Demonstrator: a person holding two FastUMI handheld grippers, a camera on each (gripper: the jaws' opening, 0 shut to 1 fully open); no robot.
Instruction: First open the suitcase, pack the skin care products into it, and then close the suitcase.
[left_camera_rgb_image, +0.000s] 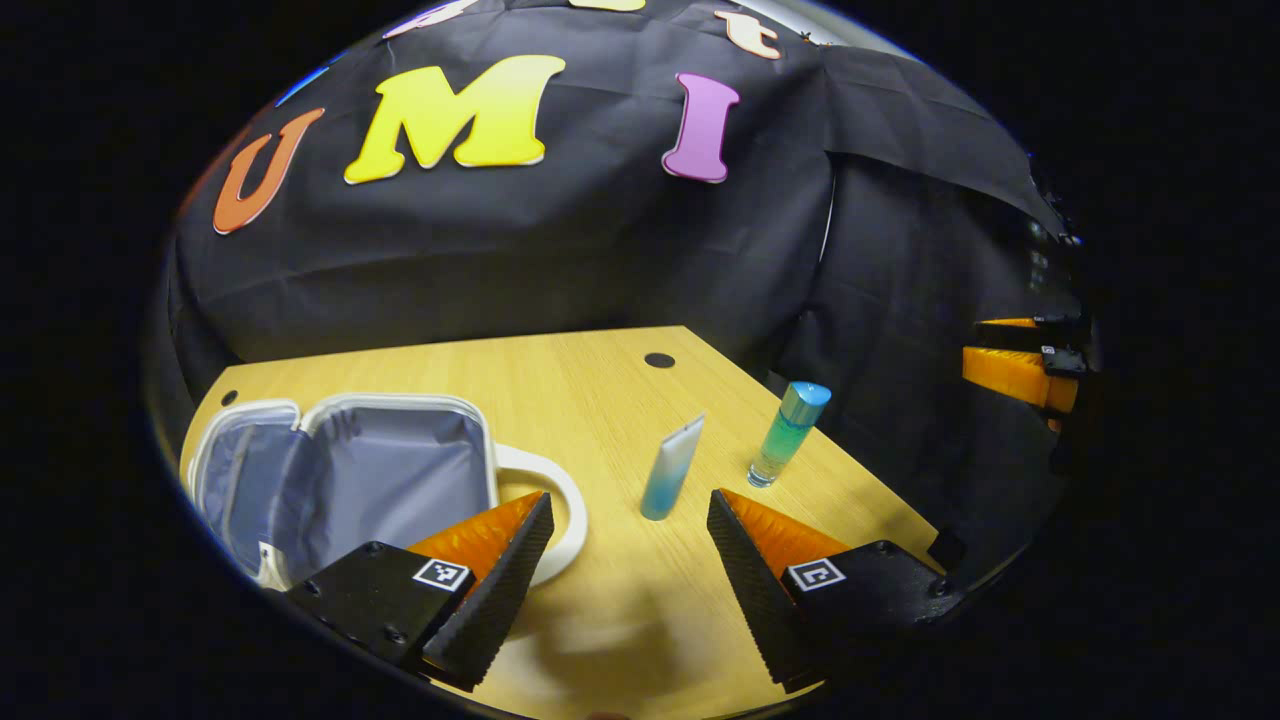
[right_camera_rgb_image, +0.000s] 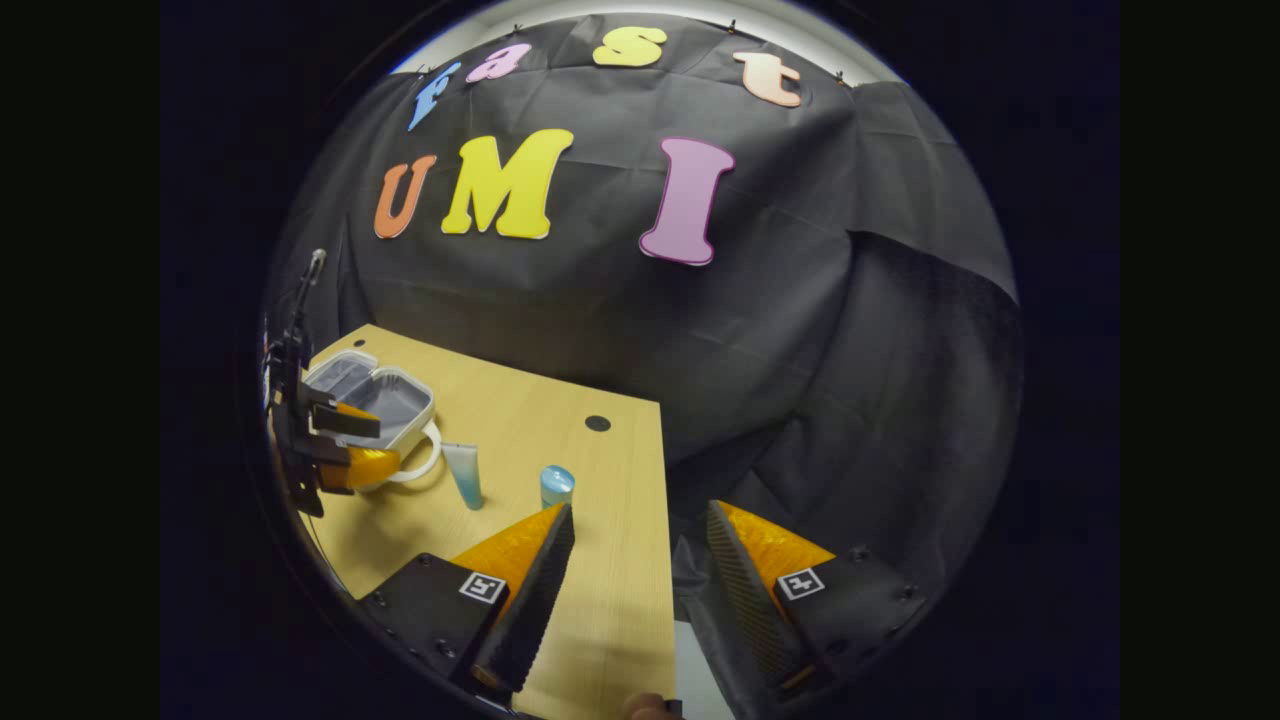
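While the suitcase (left_camera_rgb_image: 340, 480) lay open on the table (left_camera_rgb_image: 600, 400), its grey lining bare and its two white-rimmed halves spread side by side, the left gripper (left_camera_rgb_image: 630, 560) hung just above the wood with its jaws spread wide and nothing between them. Taking the suitcase as the landmark, its looped white handle (left_camera_rgb_image: 560, 510) curved out from the near half toward the left gripper, and in the left gripper view one finger overlapped that handle, though whether it touched could not be told. Just beyond the handle, away from the suitcase, stood a tube (left_camera_rgb_image: 672, 468), pale at the top and blue at the foot, upright and a little tilted; it sat ahead of the gap between the left jaws, nearer the far side of the gap, and clear of both fingers. Farther again from the suitcase stood a bottle (left_camera_rgb_image: 788, 432) with a blue cap and a greenish clear body, upright near the table's edge, apart from the tube and beyond the left gripper's outer finger. In the right gripper view the suitcase (right_camera_rgb_image: 372, 398) lay at the table's far end, the tube (right_camera_rgb_image: 464, 474) and bottle (right_camera_rgb_image: 556, 486) in a row out from it. The right gripper (right_camera_rgb_image: 635, 575) was held well apart from the suitcase, at the table's near edge, jaws spread and empty, the bottle just ahead of one finger.
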